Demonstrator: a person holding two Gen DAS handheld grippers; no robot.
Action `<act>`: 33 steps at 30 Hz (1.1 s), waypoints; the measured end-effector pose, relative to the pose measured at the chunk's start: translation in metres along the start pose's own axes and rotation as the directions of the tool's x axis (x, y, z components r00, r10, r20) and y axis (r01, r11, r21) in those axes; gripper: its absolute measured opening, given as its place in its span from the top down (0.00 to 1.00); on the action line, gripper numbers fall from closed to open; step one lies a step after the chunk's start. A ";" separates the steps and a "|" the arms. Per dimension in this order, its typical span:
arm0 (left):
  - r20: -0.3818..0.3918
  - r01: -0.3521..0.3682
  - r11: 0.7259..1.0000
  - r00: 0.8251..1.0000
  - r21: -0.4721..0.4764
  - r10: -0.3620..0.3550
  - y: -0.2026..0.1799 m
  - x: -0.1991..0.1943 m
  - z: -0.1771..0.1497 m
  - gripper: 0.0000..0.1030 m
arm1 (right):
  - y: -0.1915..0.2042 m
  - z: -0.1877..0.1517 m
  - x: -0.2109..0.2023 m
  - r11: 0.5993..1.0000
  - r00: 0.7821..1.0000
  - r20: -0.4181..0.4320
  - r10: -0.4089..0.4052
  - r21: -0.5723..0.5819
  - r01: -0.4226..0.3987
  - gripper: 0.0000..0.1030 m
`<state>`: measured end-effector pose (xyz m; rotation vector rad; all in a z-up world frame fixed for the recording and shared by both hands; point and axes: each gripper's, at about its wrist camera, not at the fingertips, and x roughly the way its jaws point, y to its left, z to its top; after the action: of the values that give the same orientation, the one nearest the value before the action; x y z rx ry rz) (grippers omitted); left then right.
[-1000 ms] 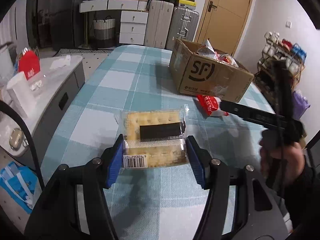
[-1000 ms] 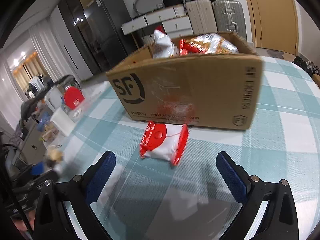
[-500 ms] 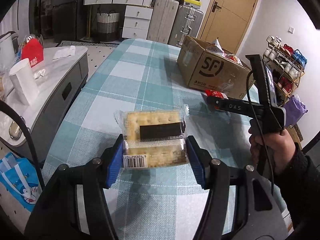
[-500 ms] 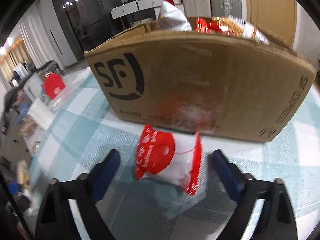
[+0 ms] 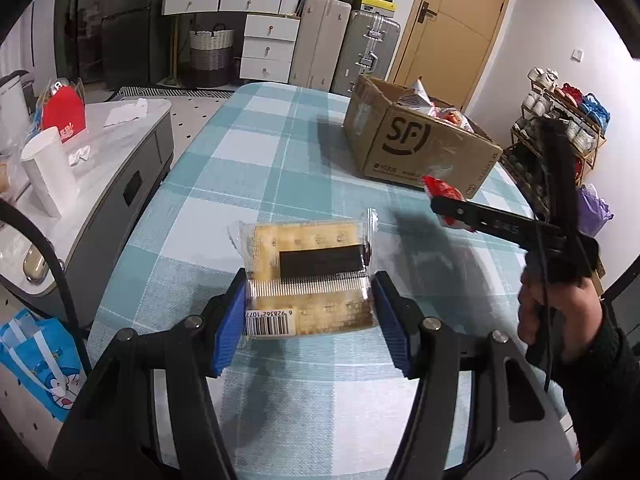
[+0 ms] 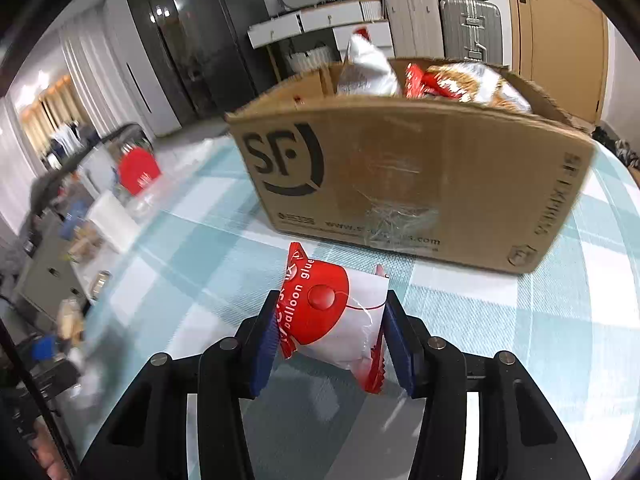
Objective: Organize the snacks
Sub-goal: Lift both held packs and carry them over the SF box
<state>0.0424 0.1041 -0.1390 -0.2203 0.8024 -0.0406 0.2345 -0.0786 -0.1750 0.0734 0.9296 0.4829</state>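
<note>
The left gripper (image 5: 308,312) is clamped on a clear-wrapped cracker pack (image 5: 306,270), blue pads pressed to both short sides; the pack's near end with the barcode sits between the fingers and its far end juts out over the checked tablecloth (image 5: 248,160), and whether its underside touches the cloth cannot be told from this angle. The right gripper (image 6: 330,332) has just been closing its jaws, and they now bear on a red-and-white snack packet (image 6: 332,316) printed "balloon glue", the wrapper creased at both pads. That packet lies just in front of the SF cardboard box (image 6: 420,184), near its printed wall but apart from it. From the left wrist camera only a red corner of the packet (image 5: 442,190) shows past the right gripper's black finger, and the hand (image 5: 560,312) on its handle is cut off by the frame edge. The right wrist view alone looks over the box rim, where silver and red snack bags (image 6: 440,80) pile up; their labels are too blurred to read, possibly chips. The side counter (image 6: 80,236) there is smeared.
</note>
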 end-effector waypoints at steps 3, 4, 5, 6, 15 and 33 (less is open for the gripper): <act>0.002 0.007 1.000 1.000 0.018 -0.008 -0.011 -0.004 0.004 0.44 | -0.005 -0.008 -0.029 0.999 0.998 0.033 0.048 0.019 -0.048 0.52; 0.005 0.008 1.000 1.000 0.025 -0.008 -0.015 -0.005 0.006 0.44 | -0.006 -0.011 -0.036 0.998 0.997 0.043 0.059 0.022 -0.060 0.52; 0.010 0.009 0.999 1.000 0.035 -0.010 -0.019 -0.006 0.009 0.44 | -0.006 -0.012 -0.044 0.998 0.996 0.054 0.065 0.025 -0.066 0.52; 0.014 0.011 0.999 1.000 0.041 -0.012 -0.022 -0.007 0.011 0.44 | -0.008 -0.014 -0.057 0.997 0.995 0.072 0.073 0.030 -0.076 0.52; 0.073 0.029 0.978 0.996 0.207 -0.045 -0.080 -0.015 0.062 0.44 | -0.013 -0.002 -0.148 0.991 0.975 0.177 0.134 0.006 -0.137 0.52; 0.087 0.122 0.978 0.987 0.171 -0.139 -0.124 -0.006 0.211 0.44 | -0.012 0.099 -0.226 0.988 0.947 0.284 0.152 -0.053 -0.143 0.52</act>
<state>0.1955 0.0214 0.0338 -0.1164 0.6815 -0.2181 0.2036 -0.1728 0.0515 0.1805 0.6330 0.6083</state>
